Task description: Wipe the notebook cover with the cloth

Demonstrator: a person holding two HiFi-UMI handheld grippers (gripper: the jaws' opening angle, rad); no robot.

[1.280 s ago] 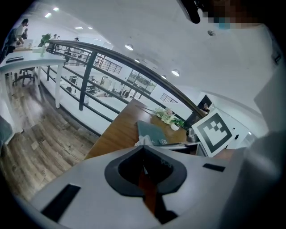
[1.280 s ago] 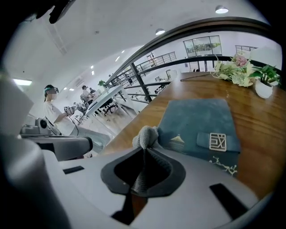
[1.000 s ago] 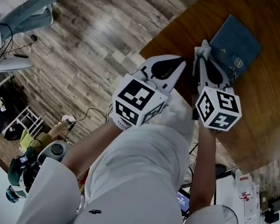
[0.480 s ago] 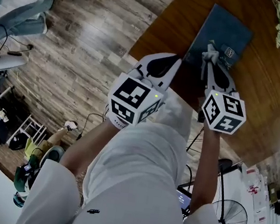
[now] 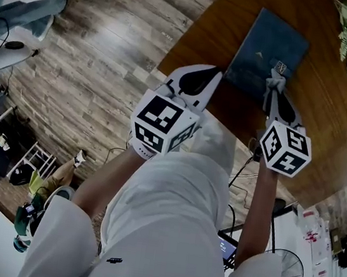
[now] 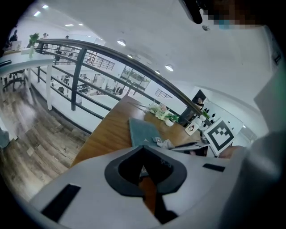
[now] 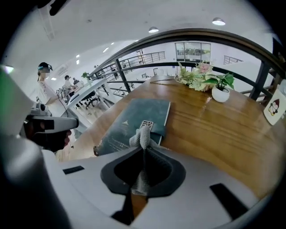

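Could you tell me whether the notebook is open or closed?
Closed: the notebook lies flat, with only its dark cover showing.

A brown wooden table (image 5: 319,126) fills the upper right of the head view, its near edge running diagonally from the top centre down to the right. A dark teal notebook (image 5: 263,45) lies flat on it near that edge, in the upper middle of the frame, with bare wood all around it. At the far upper right, well apart from the notebook, stands a small white pot of flowers and green leaves (image 7: 220,93), and a white item printed with a cartoon face (image 7: 275,107) shows at the right border of the right gripper view.
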